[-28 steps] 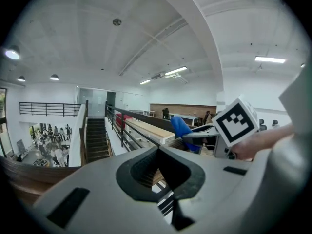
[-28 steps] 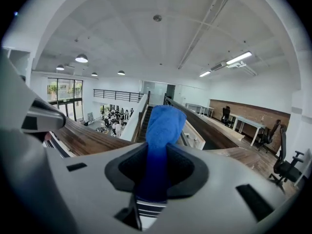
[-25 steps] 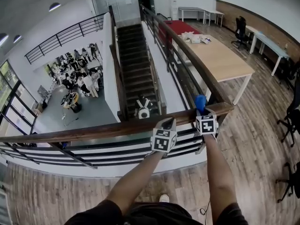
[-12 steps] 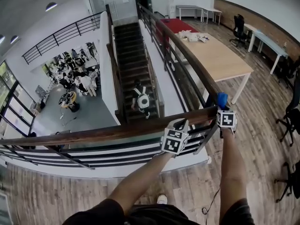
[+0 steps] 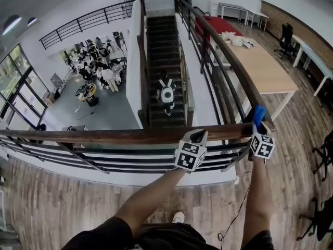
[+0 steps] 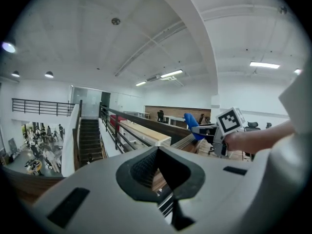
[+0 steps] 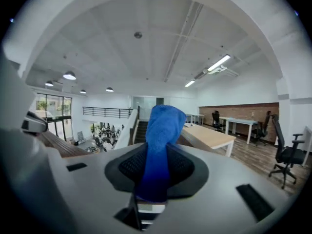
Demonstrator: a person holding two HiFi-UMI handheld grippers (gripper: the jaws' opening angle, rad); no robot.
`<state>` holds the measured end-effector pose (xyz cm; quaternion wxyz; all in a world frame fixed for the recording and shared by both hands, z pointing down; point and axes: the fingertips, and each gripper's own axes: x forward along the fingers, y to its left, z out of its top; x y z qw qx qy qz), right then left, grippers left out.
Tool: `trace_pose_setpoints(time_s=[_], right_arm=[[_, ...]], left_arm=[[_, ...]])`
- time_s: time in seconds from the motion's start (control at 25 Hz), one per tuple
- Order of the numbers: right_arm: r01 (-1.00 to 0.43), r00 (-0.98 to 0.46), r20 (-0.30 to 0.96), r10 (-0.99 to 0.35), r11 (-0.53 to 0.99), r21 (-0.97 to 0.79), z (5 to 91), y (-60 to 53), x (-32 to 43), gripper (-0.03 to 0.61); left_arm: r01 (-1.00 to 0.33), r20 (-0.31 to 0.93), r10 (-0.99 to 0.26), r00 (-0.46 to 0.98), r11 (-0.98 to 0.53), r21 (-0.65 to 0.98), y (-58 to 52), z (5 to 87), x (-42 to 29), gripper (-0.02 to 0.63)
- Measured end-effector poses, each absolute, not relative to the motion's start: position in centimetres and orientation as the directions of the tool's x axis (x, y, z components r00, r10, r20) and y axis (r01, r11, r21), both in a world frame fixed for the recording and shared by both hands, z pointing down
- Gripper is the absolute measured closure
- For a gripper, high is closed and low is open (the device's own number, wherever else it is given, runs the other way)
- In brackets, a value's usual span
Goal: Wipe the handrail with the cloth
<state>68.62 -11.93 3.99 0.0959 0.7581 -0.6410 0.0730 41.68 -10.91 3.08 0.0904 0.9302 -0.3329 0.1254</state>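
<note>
— Since a second ago the right gripper (image 5: 258,129) has carried the cloth (image 5: 259,113) right along the handrail (image 5: 104,136), to the corner at its right end.
— How is it held?
— Jaws clamped on its lower fold. The blue terry stands up soft and light, so it would likely flop; a deep pinch suits it. The left gripper (image 5: 199,136), jaws together and empty, is at the rail, left of it.

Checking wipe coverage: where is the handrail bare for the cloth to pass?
Bare: the handrail from the picture's left edge to the left tongs, the short stretch between left tongs and right tongs, and the run beyond the corner toward the stairs. Crowded: the corner, at the cloth.
</note>
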Motion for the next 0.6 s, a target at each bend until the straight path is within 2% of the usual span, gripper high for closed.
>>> trace_pose_setpoints(time_s=[0.28,0.6], right_arm=[[-0.991,-0.114,0.105,-0.988,0.12,0.054,1.5,-13.6,47.6,0.468],[-0.914,-0.389,0.086,-0.917,0.396,0.093,0.1,-15.1,24.5,0.466]], left_arm=[[-0.717,0.253,-0.687,0.682,-0.696,0.043,-13.0,2.2,30.8,0.611],[-0.824,0.185,-0.803,0.567,-0.553,0.124,-13.6,1.4,14.1,0.611]])
